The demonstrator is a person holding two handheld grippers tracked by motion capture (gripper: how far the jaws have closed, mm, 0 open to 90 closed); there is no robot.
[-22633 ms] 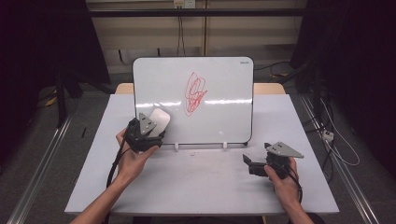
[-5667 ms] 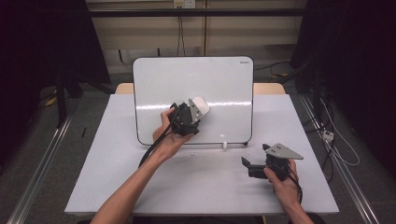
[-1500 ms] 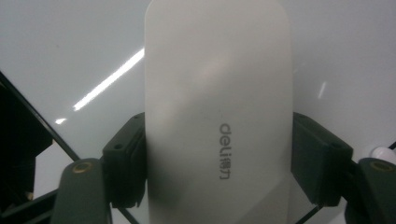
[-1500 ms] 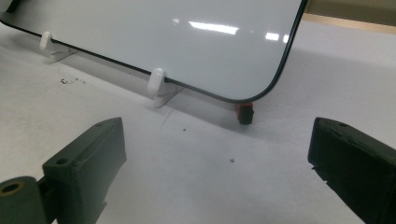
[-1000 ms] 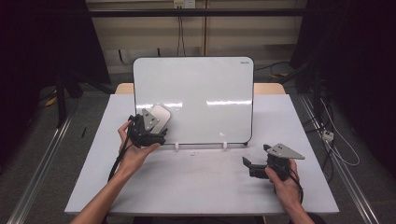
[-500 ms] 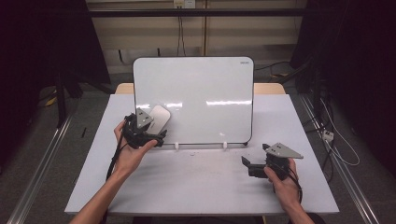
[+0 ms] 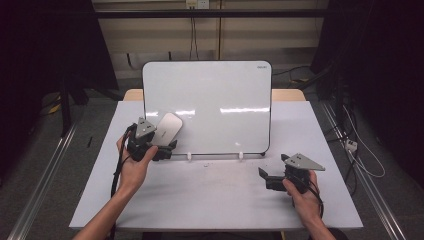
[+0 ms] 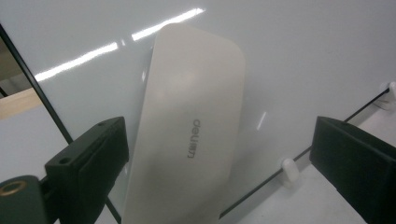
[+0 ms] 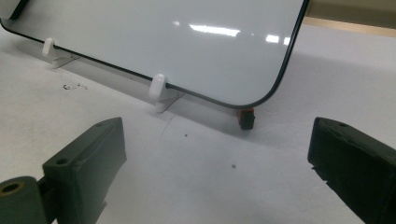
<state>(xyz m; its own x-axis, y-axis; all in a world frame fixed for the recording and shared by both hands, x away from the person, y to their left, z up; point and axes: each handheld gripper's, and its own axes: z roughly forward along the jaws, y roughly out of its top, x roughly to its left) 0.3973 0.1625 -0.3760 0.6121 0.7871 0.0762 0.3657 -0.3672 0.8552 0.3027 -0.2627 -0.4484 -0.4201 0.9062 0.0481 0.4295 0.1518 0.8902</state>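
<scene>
Your left gripper (image 7: 161, 150) has just opened its jaws wide, freeing the eraser (image 7: 167, 128) at the clean whiteboard's (image 7: 220, 90) eight o'clock; wiping looks finished. Your right gripper (image 7: 272, 178) gapes empty.

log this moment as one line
left gripper: jaws just opened, eraser loose between them, against whiteboard | right gripper: open, empty, over table | board: clean
</scene>
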